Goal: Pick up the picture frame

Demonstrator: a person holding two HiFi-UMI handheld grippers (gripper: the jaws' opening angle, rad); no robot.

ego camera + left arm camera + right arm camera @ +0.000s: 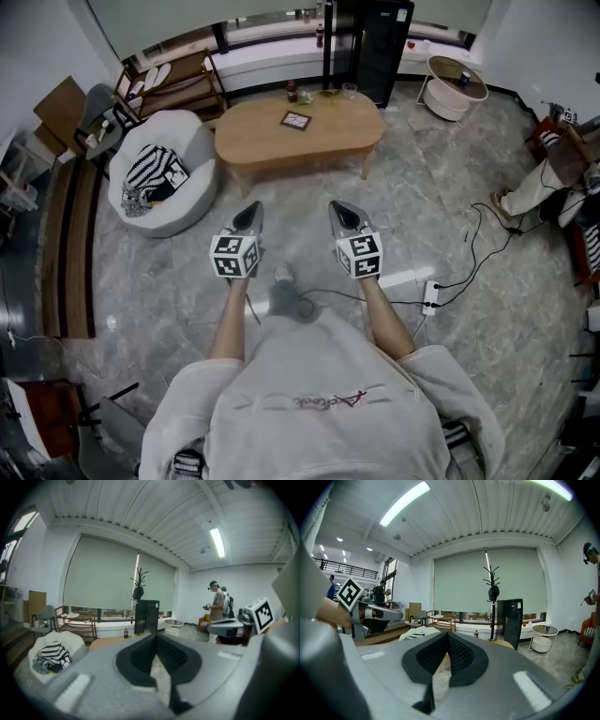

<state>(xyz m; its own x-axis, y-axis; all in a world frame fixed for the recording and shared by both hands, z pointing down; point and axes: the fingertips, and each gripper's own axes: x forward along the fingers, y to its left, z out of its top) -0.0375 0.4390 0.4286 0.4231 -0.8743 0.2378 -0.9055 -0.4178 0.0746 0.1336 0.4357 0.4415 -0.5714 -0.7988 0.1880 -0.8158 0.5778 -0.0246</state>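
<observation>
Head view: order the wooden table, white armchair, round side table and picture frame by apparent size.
Largest: wooden table and white armchair, about alike, armchair nearer, so unranked.
Then the round side table.
Smallest: the picture frame.

Grey short-sleeved shirt (309, 403); grey left claw (252, 210) and right claw (338, 208) bear black-and-white marker cubes (233, 256).

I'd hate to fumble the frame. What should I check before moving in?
1. Picture frame found, lying flat on the table: ok.
2. Frame within reach: not ok, a stretch of floor lies between.
3. Left gripper empty: ok, jaws together.
4. Right gripper empty: ok, jaws together.
5. Jaws open for the grasp: not ok.
6. Bottle and glass apart from the frame: ok.
</observation>
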